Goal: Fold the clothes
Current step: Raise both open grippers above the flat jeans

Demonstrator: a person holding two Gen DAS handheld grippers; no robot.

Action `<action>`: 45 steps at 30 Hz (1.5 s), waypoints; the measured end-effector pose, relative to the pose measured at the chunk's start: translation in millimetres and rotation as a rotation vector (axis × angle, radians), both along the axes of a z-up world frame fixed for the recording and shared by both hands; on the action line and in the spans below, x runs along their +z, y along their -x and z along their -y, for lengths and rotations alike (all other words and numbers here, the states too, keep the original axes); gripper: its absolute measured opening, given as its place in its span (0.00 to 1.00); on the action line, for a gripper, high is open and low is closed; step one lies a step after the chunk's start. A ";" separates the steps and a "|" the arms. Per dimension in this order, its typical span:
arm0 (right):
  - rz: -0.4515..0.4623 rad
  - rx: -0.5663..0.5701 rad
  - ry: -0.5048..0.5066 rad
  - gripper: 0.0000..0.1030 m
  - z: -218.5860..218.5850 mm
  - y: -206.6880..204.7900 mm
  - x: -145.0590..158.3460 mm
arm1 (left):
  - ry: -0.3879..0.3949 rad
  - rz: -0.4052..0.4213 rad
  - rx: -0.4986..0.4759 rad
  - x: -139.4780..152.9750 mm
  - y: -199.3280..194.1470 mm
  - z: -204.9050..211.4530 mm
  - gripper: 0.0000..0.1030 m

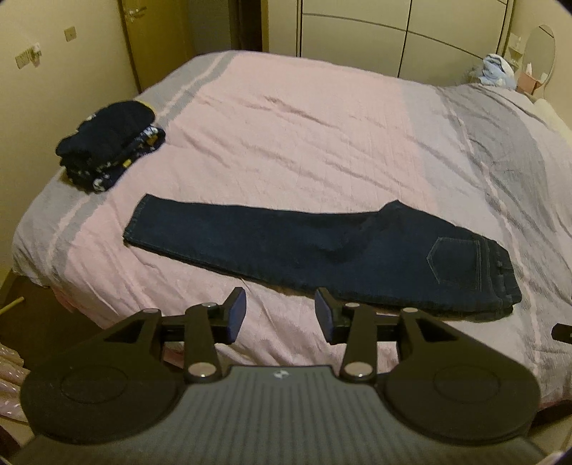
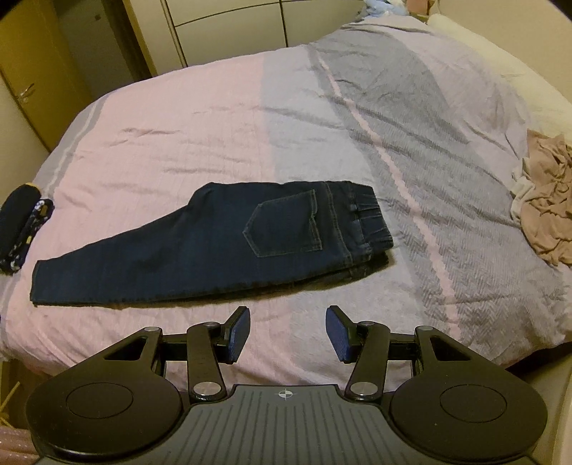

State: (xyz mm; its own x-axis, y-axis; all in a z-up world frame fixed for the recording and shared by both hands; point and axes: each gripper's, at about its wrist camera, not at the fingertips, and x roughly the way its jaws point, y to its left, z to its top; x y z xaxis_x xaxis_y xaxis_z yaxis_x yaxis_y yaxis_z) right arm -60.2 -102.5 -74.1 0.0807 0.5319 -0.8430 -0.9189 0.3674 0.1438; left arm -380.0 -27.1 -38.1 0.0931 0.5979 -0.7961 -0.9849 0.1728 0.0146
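Dark blue jeans [image 1: 314, 250] lie flat on the bed, folded lengthwise with one leg over the other. The hems point left and the waistband right, back pocket up. In the right wrist view the same jeans [image 2: 200, 246] stretch across the middle. My left gripper [image 1: 281, 304] hovers open just in front of the jeans' near edge, nothing between its blue pads. Open as well, my right gripper [image 2: 286, 318] hangs over the cover a little short of the jeans.
The bed has a pink and grey cover [image 1: 304, 125]. A stack of folded dark clothes [image 1: 107, 143] sits at its left edge. Crumpled beige garments [image 2: 547, 200] lie at the right. Wardrobe doors [image 1: 393, 32] and a door stand behind.
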 end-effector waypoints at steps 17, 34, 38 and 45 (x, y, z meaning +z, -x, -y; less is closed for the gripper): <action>-0.011 0.036 -0.025 0.49 1.4 -0.9 7.8 | -0.044 -0.003 0.017 12.8 2.2 15.4 0.39; -0.046 0.070 -0.031 0.49 -13.9 5.1 4.1 | -0.035 -0.031 0.084 9.4 11.9 17.4 0.40; -0.051 0.078 -0.029 0.49 -17.6 5.9 2.0 | -0.027 -0.039 0.100 6.2 14.4 14.8 0.40; -0.057 0.075 -0.018 0.49 -30.5 6.3 -3.4 | -0.013 -0.051 0.100 -1.0 15.2 3.5 0.40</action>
